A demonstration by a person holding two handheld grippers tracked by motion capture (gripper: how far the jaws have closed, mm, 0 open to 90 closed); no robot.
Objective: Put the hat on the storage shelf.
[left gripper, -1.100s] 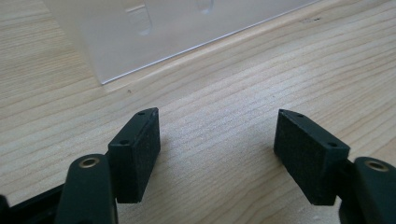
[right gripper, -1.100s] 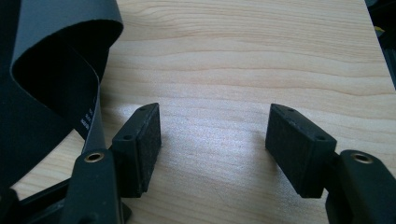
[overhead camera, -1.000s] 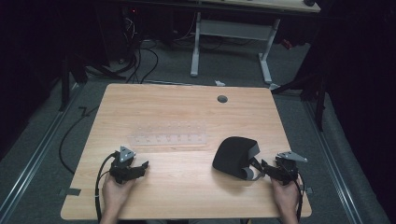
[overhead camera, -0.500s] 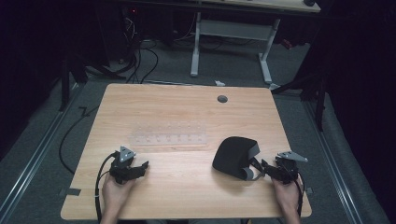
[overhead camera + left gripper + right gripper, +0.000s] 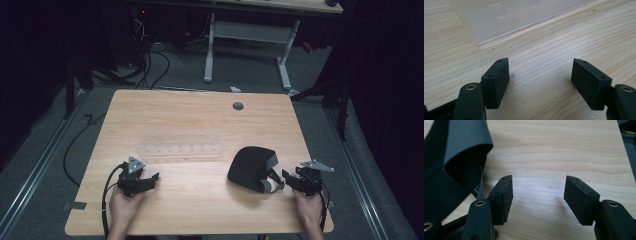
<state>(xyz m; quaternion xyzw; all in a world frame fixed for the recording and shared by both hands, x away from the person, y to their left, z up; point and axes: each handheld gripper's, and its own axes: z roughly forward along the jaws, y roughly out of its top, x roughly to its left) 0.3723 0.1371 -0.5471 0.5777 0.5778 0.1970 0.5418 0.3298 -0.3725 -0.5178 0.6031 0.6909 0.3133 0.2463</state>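
Wood grain is running pale under both grippers. Right gripper [image 5: 286, 179] is sitting with jaws parted, just closing slightly, nothing between them, beside the rounded black cap [image 5: 250, 162] with its smooth strap. Left gripper [image 5: 152, 179] is gaping wide near the frosted plastic sheet [image 5: 180, 144].

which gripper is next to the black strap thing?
The right gripper: its open jaws sit just beside the black strap, nothing between them. The left gripper, also open, lies on bare table near the clear plastic tray.
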